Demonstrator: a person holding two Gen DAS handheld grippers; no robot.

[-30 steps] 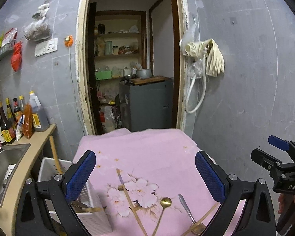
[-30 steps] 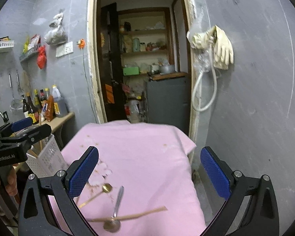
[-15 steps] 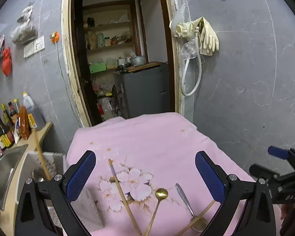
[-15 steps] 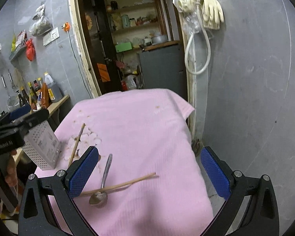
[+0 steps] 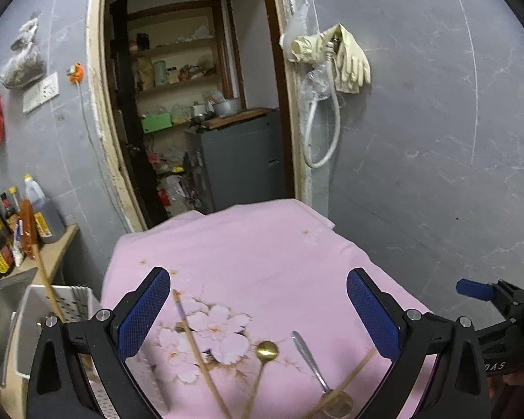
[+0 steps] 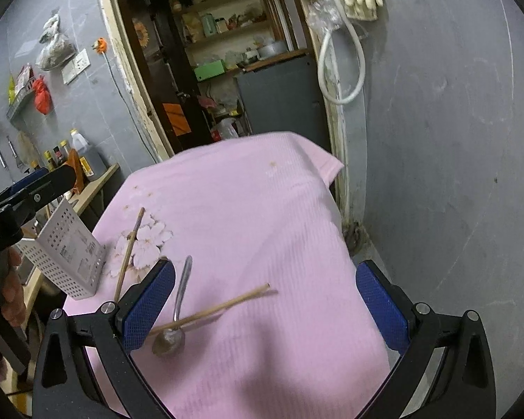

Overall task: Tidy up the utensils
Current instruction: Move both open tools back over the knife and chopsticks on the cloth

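On the cloth (image 6: 248, 209) a spoon (image 6: 178, 300) lies with a chopstick (image 6: 220, 309) across its bowl. Left of them lies another chopstick (image 6: 129, 253), and left of that stands a basket (image 6: 64, 253) at the cloth's edge. A doorway (image 6: 227, 52) opens behind.

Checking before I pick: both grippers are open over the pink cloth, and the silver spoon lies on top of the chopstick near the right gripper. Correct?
Not quite. In the right wrist view the chopstick lies across the silver spoon, on top of it, not under it. The rest holds: the left gripper and right gripper are both open over the pink cloth.
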